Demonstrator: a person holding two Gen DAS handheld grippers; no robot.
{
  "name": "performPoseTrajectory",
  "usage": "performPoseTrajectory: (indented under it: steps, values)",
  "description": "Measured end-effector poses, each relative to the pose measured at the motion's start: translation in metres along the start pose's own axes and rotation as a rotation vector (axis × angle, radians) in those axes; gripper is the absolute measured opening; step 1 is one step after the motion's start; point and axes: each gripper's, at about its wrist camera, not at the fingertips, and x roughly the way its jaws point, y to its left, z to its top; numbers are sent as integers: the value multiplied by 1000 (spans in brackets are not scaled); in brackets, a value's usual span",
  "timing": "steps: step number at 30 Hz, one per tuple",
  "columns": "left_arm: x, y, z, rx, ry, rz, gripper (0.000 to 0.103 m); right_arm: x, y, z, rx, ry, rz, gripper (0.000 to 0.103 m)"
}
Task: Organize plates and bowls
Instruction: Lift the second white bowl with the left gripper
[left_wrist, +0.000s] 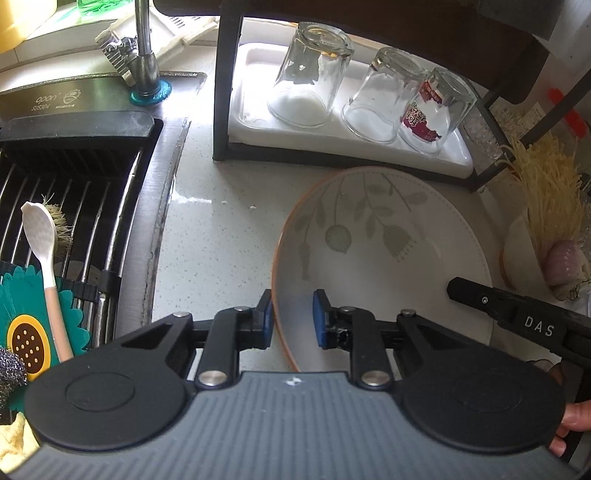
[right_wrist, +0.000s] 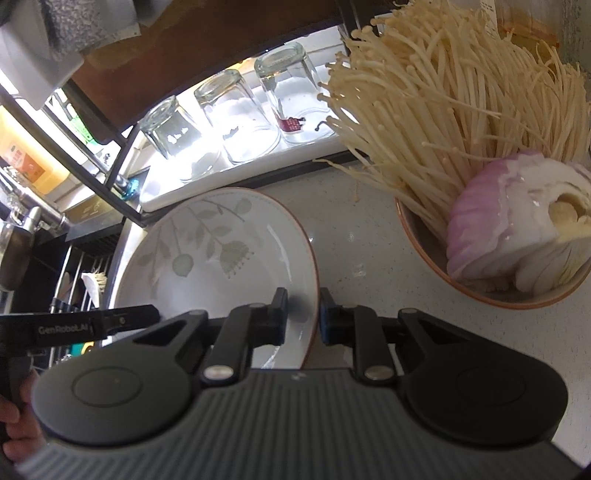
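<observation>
Left tongs: my left gripper (left_wrist: 293, 319) straddles the near-left rim of the leaf-patterned plate (left_wrist: 388, 251) — one blue pad outside the orange edge, the other inside over the white surface. The pads are spread a little wider than the rim, and I cannot tell whether they press it.

Right tongs: my right gripper (right_wrist: 303, 315) straddles the plate's (right_wrist: 221, 251) opposite rim at about 5 o'clock on the plate in the right wrist view; the black finger sits inside, the blue-padded one outside. The gap is narrow and the rim runs through it, apparently pinched.

Plate: it is on the pale speckled countertop (left_wrist: 207, 229), its far edge close to the black rack frame (left_wrist: 221, 92) at 12 o'clock. My right tool's black arm (left_wrist: 517, 314) reaches over it from 3 o'clock in the left view.

Bowl: an orange-rimmed bowl (right_wrist: 424, 254) stands at 2 o'clock from my right gripper, apart from the plate, holding enoki mushrooms (right_wrist: 443, 92) and a cut purple onion (right_wrist: 491, 225).

Rack: three glass tumblers (left_wrist: 314, 74) stand upside down on a white tray (left_wrist: 251, 122) inside the frame.

Sink side: at 9 o'clock from my left gripper — a metal drainer (left_wrist: 74, 199) with a white spoon (left_wrist: 40, 236), and the faucet (left_wrist: 144, 48) behind it.
</observation>
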Motion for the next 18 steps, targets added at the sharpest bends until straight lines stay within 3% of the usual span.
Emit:
performPoseTrajectory:
  steps: [12,18]
  values:
    - [-34,-14,-10,100,-32,-20,21,-38,-5,-11,10,-44,16,18]
    - [-62,-19,-21,91,-60,-34,20,-64,0,-23,10,-70,15,18]
